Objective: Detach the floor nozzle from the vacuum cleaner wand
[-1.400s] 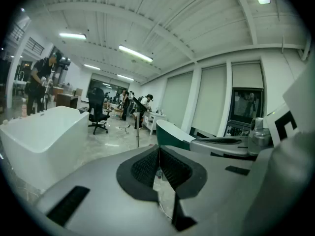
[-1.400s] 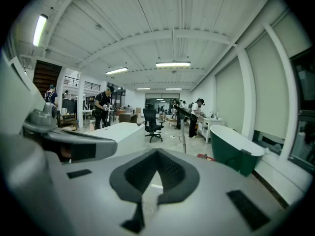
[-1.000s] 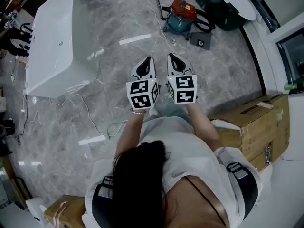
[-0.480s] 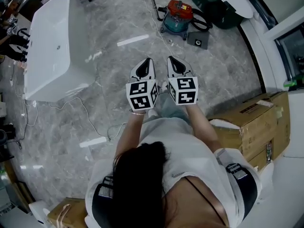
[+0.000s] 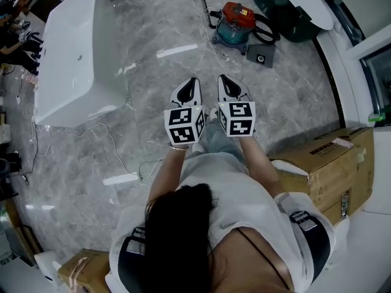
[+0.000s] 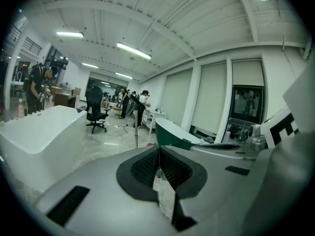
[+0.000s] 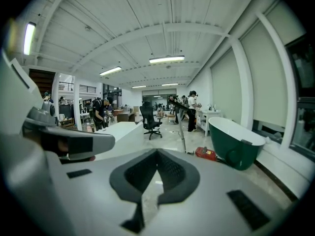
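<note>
From above, the head view took in the grey marbled floor (image 5: pixel 91 157) with the whole layout on it: a long white freestanding bathtub (image 5: pixel 67 60) at the left, a dark green bathtub with a white rim (image 5: pixel 278 8) at the top right, and an opened brown cardboard box (image 5: pixel 330 163) by the person's right side. None of the gripper views showed that box. They gave instead the far room: a black office chair (image 7: pixel 150 119) and people standing at benches under strip lights.

The red-topped, teal-bodied canister vacuum cleaner (image 5: pixel 235 22) stood on the floor near the green tub, well apart from both grippers. Its thin metal wand (image 7: pixel 181 130) rose upright just beside it, plain in the right gripper view but only a sliver at the head view's top edge. A flat dark square piece (image 5: pixel 259 55) lay just beside the canister; it may have been the floor nozzle, though it was too small to be sure.

The left gripper (image 5: pixel 193 80) and the right gripper (image 5: pixel 222 78) were held side by side in front of the person, each with jaws clenched together on nothing.
</note>
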`<state>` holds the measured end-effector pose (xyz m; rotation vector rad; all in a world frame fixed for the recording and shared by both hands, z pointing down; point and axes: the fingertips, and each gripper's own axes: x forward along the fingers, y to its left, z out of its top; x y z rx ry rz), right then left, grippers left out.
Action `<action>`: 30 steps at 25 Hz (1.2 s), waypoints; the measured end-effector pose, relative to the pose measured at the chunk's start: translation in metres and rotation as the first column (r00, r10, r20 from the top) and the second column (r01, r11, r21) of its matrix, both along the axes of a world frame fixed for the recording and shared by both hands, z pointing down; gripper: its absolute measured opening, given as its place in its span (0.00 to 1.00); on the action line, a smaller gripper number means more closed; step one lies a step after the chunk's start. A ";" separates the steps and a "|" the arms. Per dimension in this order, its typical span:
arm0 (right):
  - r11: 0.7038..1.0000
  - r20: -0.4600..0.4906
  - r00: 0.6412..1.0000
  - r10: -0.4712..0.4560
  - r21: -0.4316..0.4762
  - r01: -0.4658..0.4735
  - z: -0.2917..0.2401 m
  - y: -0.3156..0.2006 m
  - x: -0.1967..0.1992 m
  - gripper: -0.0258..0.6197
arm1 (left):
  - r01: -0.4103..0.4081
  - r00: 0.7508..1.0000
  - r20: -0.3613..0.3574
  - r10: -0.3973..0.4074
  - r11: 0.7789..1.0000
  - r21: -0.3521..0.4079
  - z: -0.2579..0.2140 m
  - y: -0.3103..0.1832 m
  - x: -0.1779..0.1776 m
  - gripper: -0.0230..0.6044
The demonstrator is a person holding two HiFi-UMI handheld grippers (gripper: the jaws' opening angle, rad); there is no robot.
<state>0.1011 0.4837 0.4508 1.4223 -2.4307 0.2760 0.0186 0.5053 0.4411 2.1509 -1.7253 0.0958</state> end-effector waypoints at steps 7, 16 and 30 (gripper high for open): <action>1.000 0.005 1.000 0.005 -0.020 -0.005 0.006 -0.023 -0.002 0.06 | 0.020 1.000 0.002 -0.020 1.000 -0.013 0.006 -0.019 -0.008 0.05; 0.998 -0.006 1.000 0.007 -0.069 -0.008 0.016 -0.058 0.004 0.06 | 0.019 1.000 -0.008 -0.019 0.999 -0.028 0.011 -0.052 -0.005 0.05; 0.996 -0.018 1.000 -0.011 -0.093 0.009 0.021 -0.122 -0.011 0.06 | 0.015 1.000 0.008 -0.015 0.999 -0.036 0.009 -0.118 -0.021 0.05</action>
